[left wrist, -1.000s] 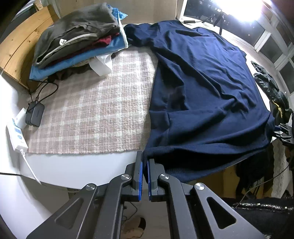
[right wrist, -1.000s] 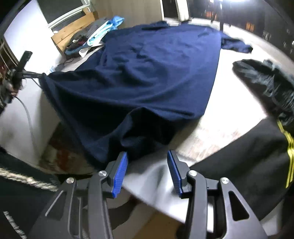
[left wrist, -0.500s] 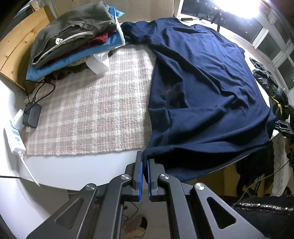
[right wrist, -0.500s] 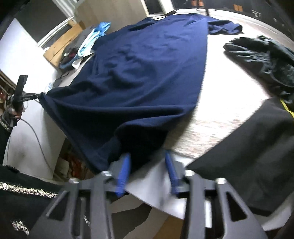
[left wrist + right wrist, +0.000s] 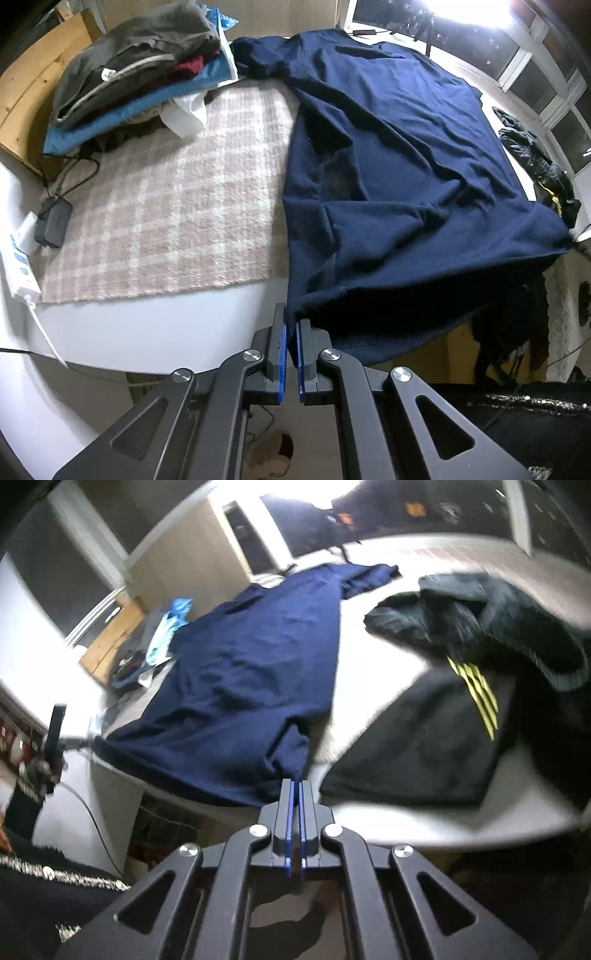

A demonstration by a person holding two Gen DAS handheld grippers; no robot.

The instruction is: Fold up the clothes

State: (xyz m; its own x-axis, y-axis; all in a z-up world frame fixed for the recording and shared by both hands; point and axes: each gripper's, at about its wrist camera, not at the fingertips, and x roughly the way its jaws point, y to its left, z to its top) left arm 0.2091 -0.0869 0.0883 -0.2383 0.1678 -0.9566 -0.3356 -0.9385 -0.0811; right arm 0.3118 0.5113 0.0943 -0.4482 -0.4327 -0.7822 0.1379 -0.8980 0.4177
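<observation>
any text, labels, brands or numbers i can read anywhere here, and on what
None can be read.
Small white tag on the grey garment atop the folded pile: marks too small to read.
White power strip at the table edge: blue markings, blurred.
Black garment: yellow stripes only, no lettering.
Navy shirt: no print visible.

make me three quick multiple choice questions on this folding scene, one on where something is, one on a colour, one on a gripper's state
1. Where is the stack of folded clothes?
A. at the far left of the checked mat
B. on top of the navy shirt
C. on the floor

2. What colour are the stripes on the black garment?
A. red
B. yellow
C. white

3. What is the right gripper doing?
A. standing open above the mat
B. shut on the black garment
C. shut on the navy shirt's hem

Answers:
1 A: the stack lies at the mat's far left.
2 B: the stripes are yellow.
3 C: navy cloth enters its closed pads.
</observation>
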